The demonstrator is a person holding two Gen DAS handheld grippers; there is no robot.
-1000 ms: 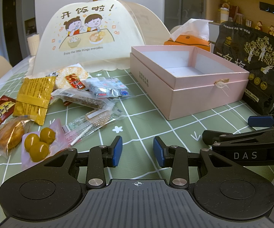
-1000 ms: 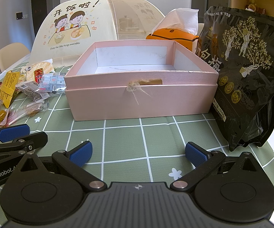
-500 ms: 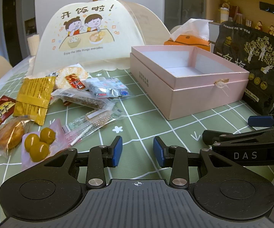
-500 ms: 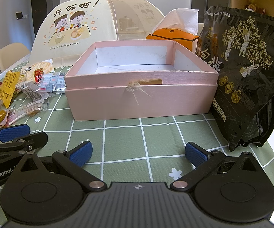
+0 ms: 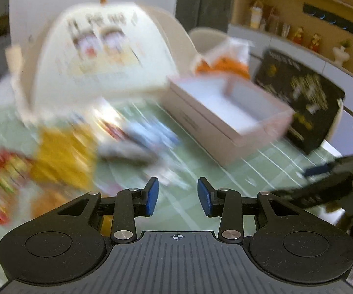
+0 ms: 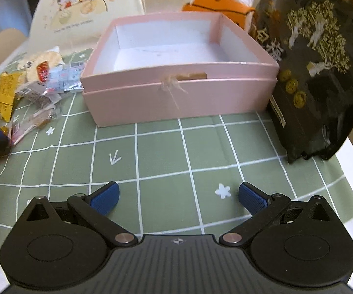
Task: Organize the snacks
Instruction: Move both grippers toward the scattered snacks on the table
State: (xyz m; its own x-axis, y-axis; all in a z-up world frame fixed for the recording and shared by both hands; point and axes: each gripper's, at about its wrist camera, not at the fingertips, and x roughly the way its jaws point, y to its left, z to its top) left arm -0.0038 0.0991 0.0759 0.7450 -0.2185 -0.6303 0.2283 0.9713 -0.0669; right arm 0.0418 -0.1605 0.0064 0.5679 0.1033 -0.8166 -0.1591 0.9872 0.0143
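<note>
Hovering over the tablecloth (image 6: 161, 152), right tongs (image 6: 178, 195) wide open, left tongs (image 5: 177, 196) narrowly parted (both empty)

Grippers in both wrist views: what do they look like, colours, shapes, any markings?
Both the left gripper and the right gripper are matte black, each with two round discs, silver pivot screws, linkage arms, a ribbed centre plate bearing a small crosshair mark, and blue textured pads on the fingertips. No cables or sleeves show.

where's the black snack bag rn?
In the right wrist view, the large black snack bag with gold tree print stands at the right edge of the green grid tablecloth, beside the open pink cardboard box and the orange tissue box.
</note>
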